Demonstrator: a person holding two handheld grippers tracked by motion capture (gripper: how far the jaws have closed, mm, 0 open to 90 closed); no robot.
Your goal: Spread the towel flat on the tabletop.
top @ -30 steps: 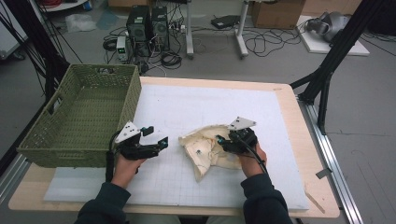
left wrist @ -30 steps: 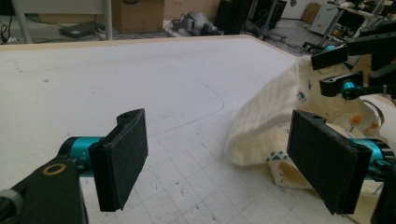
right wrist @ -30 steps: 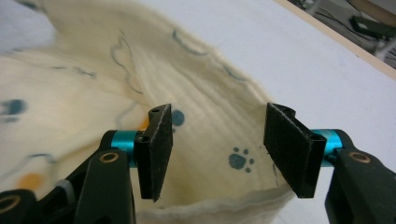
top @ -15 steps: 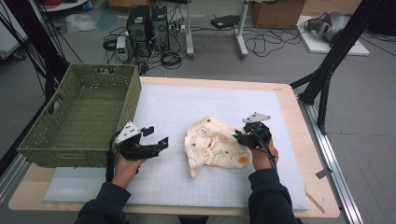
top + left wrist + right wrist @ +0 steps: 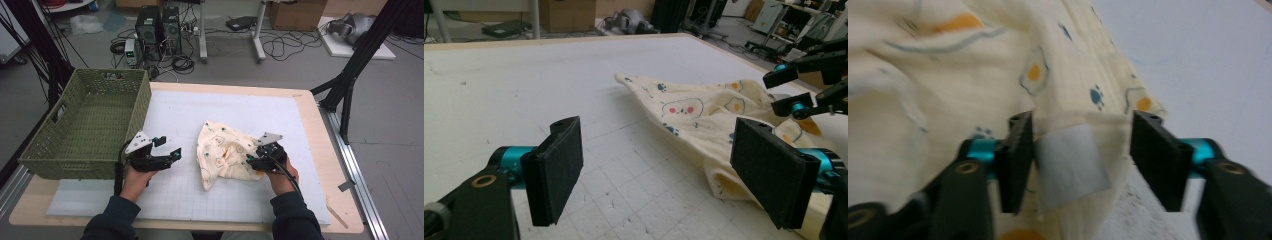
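High view is showing a cream cloth (image 5: 223,152) printed with fried eggs and little blue paw marks, lying crumpled on the white gridded mat (image 5: 215,115) a little right of the middle of the table, its near corner trailing toward the person. The right gripper (image 5: 256,163) is sitting at the cloth's right edge, low over the fabric. In the right gripper view its jaws are standing partly apart, having just been closing a little, with the hem of the cloth (image 5: 998,60) and a pale sewn-in label (image 5: 1068,162) lying between them; the left pad is right beside the label, the right pad is clear of the fabric, so nothing is being pinched. The picture there is blurred.

The left gripper (image 5: 169,150) is hovering over bare mat, well apart from the cloth on its left side, its jaws standing wide with nothing in them. The left gripper view is looking across the mat at the cloth (image 5: 704,115), with the right gripper's (image 5: 785,92) tips at the fabric's far side.

A green woven basket (image 5: 87,127) is standing at the left end of the table, just beside the left gripper. Beyond the table, computer towers (image 5: 159,25) and loose cables are sitting on the grey floor
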